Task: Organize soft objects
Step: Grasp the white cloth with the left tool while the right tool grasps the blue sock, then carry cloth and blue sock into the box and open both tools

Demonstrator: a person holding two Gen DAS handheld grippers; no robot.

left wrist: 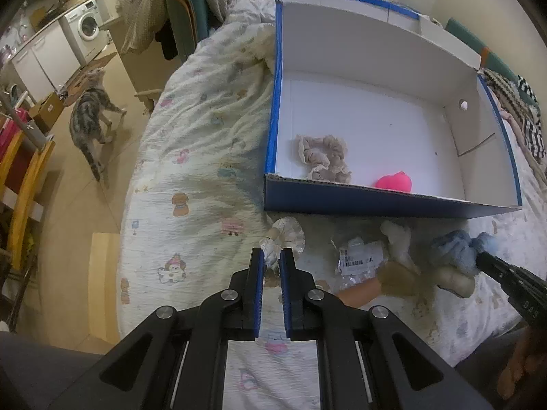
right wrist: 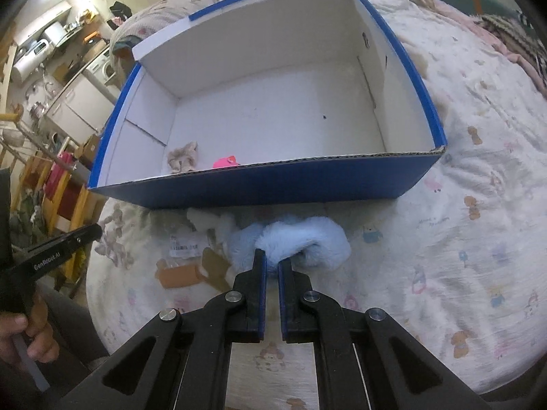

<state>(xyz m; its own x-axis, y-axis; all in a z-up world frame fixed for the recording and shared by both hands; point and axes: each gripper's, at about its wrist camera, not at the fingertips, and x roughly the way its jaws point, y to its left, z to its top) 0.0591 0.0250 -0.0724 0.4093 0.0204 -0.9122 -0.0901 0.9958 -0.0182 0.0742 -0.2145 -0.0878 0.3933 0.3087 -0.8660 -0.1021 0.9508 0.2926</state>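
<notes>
**Two grippers close on soft items in front of blue box**

Black fingers with blue pads fill the foreground of both wrist views. On a cartoon-print bedspread (left wrist: 191,157), the left gripper (left wrist: 272,256) reaches level toward the blue cardboard box (left wrist: 376,201), its jaws drawn narrow on a silvery-white ruffled scrunchie (left wrist: 290,234) just in front of the box's near wall. The right gripper (right wrist: 272,259) points at the same wall, its jaws nearly together and pinching the edge of a fluffy light-blue scrunchie (right wrist: 307,239) that rests on the bedspread before the box. Inside the box, near its front wall, lie a beige scrunchie (left wrist: 323,157) and a bright pink soft item (left wrist: 395,181). Between the two grippers, in front of the box, sit a clear packet with a barcode label (left wrist: 359,259) and a white furry piece (left wrist: 398,239) touching the blue scrunchie. Only the left view shows a grey tabby cat (left wrist: 90,119) on the floor, well left of the box, and a washing machine (left wrist: 87,25) beyond it. Only the right view shows the person's left hand (right wrist: 24,338) wrapped around the left gripper's handle, and the box's right wall from outside.
</notes>
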